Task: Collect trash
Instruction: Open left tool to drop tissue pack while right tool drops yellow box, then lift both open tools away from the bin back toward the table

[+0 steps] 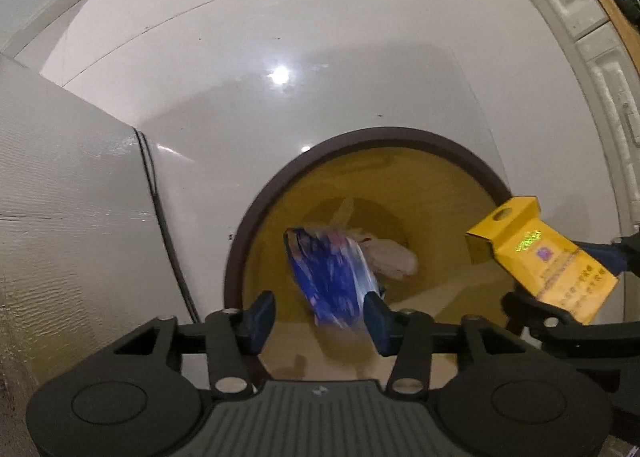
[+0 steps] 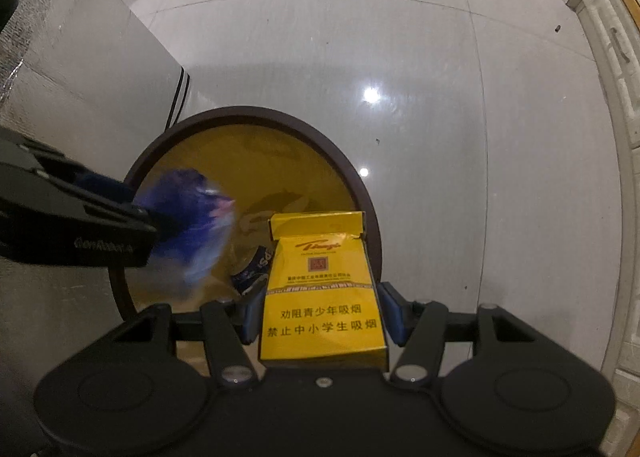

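While both grippers point down over the bin (image 1: 256,213), the left gripper (image 1: 320,317) is spread wide, a blurred blue wrapper (image 1: 332,277) between its fingers, contact unclear; the right gripper (image 2: 320,313) clamps a yellow pack (image 2: 322,297) above the rim.

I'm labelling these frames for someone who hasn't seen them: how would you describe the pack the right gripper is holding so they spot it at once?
Find the round yellow-lined bin with a dark rim on the pale tiled floor. Just above its near edge, the right gripper clamps a yellow cardboard cigarette pack. Unlike the blurred blue plastic wrapper beside it, it is rigid and boxy, with red Chinese print and its flip lid open.
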A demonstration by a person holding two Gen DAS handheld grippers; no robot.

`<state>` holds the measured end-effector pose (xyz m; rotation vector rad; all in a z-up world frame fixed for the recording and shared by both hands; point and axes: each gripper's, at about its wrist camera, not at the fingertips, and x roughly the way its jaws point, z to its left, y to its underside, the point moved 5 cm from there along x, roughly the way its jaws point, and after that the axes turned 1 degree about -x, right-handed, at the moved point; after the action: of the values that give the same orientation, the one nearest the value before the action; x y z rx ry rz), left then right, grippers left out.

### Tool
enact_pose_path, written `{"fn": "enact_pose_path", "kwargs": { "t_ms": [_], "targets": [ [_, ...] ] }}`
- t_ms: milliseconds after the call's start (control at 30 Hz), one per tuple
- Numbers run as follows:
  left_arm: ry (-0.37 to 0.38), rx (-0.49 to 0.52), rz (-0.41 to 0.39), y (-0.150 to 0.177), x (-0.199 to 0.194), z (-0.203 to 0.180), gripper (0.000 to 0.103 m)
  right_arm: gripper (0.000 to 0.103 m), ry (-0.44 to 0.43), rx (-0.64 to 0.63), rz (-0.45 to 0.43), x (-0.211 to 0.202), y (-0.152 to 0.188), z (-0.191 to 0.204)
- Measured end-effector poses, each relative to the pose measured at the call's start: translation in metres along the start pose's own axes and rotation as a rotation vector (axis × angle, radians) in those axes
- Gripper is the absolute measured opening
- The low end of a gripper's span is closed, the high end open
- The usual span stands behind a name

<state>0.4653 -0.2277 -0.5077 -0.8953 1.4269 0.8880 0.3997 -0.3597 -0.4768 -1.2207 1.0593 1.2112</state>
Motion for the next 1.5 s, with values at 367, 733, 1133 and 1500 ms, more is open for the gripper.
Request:
{"fn": "enact_pose_path", "kwargs": {
  "t_ms": [367, 733, 1133, 1500],
  "targets": [
    [-0.03, -0.019, 0.014, 0.009, 0.004, 0.017, 0.078, 0.06, -0.028, 0.008, -0.036, -0.005, -0.015, 0.006],
    [-0.048, -0.01, 0.062, 0.017, 0.006, 0.021, 0.1, 0.075, 0.01, 0.003, -0.023, 0.0, -0.011, 0.002],
    [-0.056, -0.025, 0.046, 0.024, -0.014, 0.029, 0.103, 0.1, -0.007, 0.081, -0.008, -0.007, -0.006, -0.019],
    [-0.054, -0.057, -0.023, 0.034, -0.065, 0.039, 0.103, 0.103, -0.015, 0.149, -0.031, -0.036, -0.007, -0.017]
  ]
}}
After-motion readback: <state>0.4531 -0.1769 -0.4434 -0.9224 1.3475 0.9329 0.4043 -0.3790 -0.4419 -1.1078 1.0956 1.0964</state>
